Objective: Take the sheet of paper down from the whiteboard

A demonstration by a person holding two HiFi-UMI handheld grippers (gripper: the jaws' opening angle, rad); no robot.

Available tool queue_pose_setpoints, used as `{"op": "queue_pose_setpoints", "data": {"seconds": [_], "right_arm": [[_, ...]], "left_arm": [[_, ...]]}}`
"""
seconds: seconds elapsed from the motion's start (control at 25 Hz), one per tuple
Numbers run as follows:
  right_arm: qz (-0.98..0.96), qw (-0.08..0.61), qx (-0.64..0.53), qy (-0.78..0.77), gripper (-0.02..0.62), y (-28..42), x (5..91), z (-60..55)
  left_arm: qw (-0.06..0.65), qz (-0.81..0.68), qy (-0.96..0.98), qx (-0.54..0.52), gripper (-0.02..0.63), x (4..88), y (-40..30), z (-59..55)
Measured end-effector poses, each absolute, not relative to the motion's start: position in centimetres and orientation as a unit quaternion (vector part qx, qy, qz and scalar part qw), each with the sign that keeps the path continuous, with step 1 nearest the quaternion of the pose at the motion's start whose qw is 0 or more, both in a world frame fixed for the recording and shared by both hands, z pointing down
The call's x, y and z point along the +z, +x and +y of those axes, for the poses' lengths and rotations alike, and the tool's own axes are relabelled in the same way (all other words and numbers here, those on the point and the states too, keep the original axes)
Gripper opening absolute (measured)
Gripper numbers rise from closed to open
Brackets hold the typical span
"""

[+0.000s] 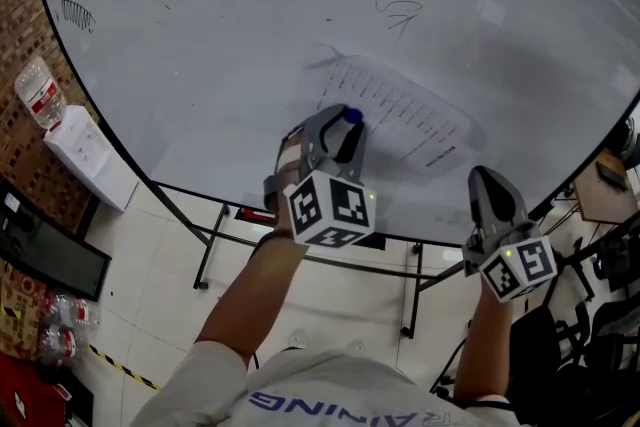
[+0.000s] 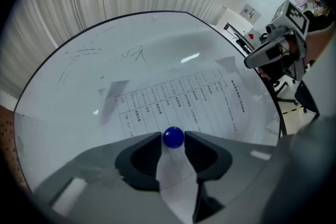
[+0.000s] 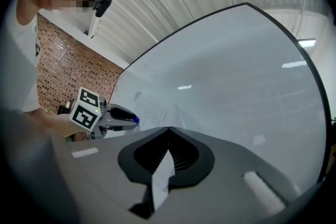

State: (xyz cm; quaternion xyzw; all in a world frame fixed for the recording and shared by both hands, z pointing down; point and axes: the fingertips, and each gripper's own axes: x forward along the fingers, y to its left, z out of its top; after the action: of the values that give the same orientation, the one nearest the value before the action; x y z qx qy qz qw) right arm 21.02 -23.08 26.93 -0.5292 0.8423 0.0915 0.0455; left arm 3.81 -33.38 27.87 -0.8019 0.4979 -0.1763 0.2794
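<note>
My left tool pinches the blue magnet, right tool clenched empty; unpinned, the paper could slip toward six o'clock.

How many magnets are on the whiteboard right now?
1: a blue magnet sits on the sheet of paper, near its edge, between the left gripper's fingertips. Others may be hidden from these views.

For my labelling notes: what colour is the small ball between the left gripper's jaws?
Blue. The ball shows best in the left gripper view.
</note>
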Motion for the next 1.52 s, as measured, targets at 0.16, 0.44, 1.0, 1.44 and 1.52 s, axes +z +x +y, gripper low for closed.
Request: {"op": "queue_pose_setpoints", "data": {"seconds": [0.16, 0.44, 1.0, 1.44, 1.52], "right_arm": [[0.832, 0.032, 0.108, -0.544, 0.005, 21.3, 26.6, -23.6], [0.803, -0.005, 0.149, -0.577, 0.143, 22.2, 25.8, -24.7], [0.813, 0.001, 0.139, -0.565, 0.011, 21.7, 25.9, -26.4], [0.837, 0.001, 0.109, -0.537, 0.008, 21.4, 26.7, -24.6], [0.844, -0.009, 0.097, -0.528, 0.008, 21.2, 27.6, -23.8]], "left_arm": [[0.284, 0.502, -0.796, -0.185, 0.145, 27.8, 3.8, -33.5], [0.284, 0.499, -0.797, -0.188, 0.133, 27.9, 3.9, -33.4], [0.269, 0.486, -0.813, -0.172, 0.132, 27.9, 4.0, -33.3], [0.166, 0.431, -0.882, -0.098, 0.132, 28.7, 3.6, -31.1], [0.145, 0.418, -0.893, -0.075, 0.132, 28.8, 2.9, -29.8]]}}
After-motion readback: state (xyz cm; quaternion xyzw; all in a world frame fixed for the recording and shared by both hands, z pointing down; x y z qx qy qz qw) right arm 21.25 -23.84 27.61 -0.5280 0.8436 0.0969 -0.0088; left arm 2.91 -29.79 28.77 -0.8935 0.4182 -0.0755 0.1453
